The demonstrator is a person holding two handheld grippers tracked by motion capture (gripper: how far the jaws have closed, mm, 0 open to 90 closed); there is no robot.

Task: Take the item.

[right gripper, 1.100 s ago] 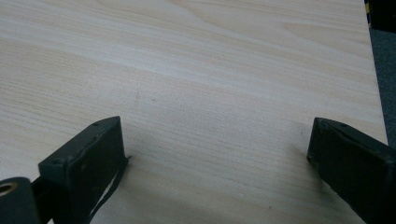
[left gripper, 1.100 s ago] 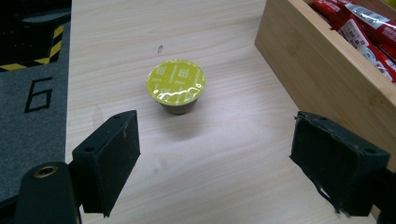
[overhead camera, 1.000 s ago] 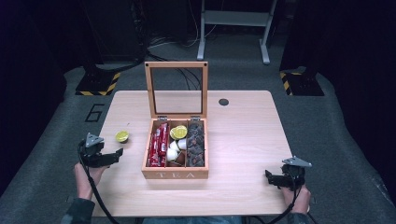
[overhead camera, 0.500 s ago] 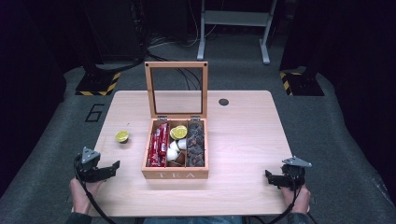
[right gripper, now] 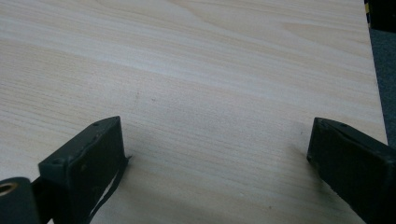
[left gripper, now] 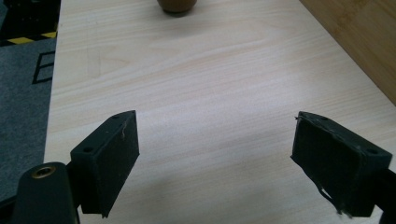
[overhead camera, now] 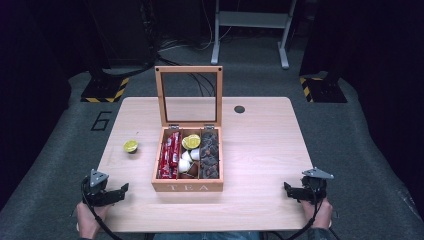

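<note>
High view: left gripper point(overhead camera: 120, 190) and right gripper point(overhead camera: 289, 188), jaws wide and empty, rest at the table's point(overhead camera: 260, 150) near corners; the lime half point(overhead camera: 131, 146) lies well apart, left of the open tea box point(overhead camera: 188, 187).

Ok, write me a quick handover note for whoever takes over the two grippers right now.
Left gripper: open, holding nothing, at the near left edge of the table.
Right gripper: open, holding nothing, at the near right edge.
Tea box: mid-table, lid standing open. Left compartment holds red packets; the middle one a lime half and white pieces; the right one dark pieces.
Another lime half lies on the table left of the box, nearest the left gripper.
Done: box open and part filled.
Left, probably: pick up the loose lime half with the left gripper and put it in the box.
</note>
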